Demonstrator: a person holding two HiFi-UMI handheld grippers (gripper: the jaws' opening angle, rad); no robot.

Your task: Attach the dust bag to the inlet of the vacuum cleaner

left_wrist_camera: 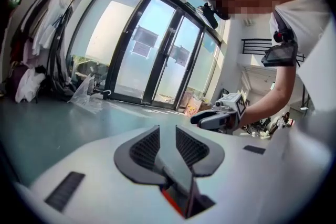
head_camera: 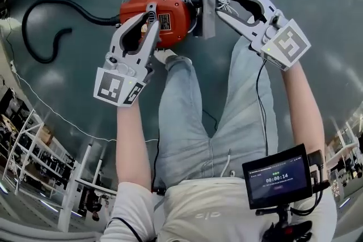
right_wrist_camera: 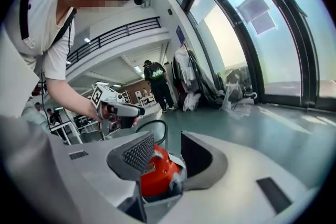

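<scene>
Head view showed, from left to right, one black power cord (head_camera: pixel 102 20), one red vacuum cleaner (head_camera: pixel 170 20) lying on the floor, one grey dust bag (head_camera: pixel 209 8) standing on edge against the cleaner's right end, and one small monitor (head_camera: pixel 277 177) at the person's waist. Two tongs were in use.

The left gripper (head_camera: pixel 148 11) lay over the cleaner body. In the left gripper view its jaws were drawn almost together on a dark grey part of the cleaner, with red casing visible at their base.

The right gripper (head_camera: pixel 222 4) had its jaws about half open, both pad faces bare, with the tips at the bag's right face among white threads. The contents of the bag were not visible in any view.

Only the left gripper view showed the glass doors (left_wrist_camera: pixel 157 55). Only the right gripper view showed a second person (right_wrist_camera: pixel 156 84) standing in the background.
</scene>
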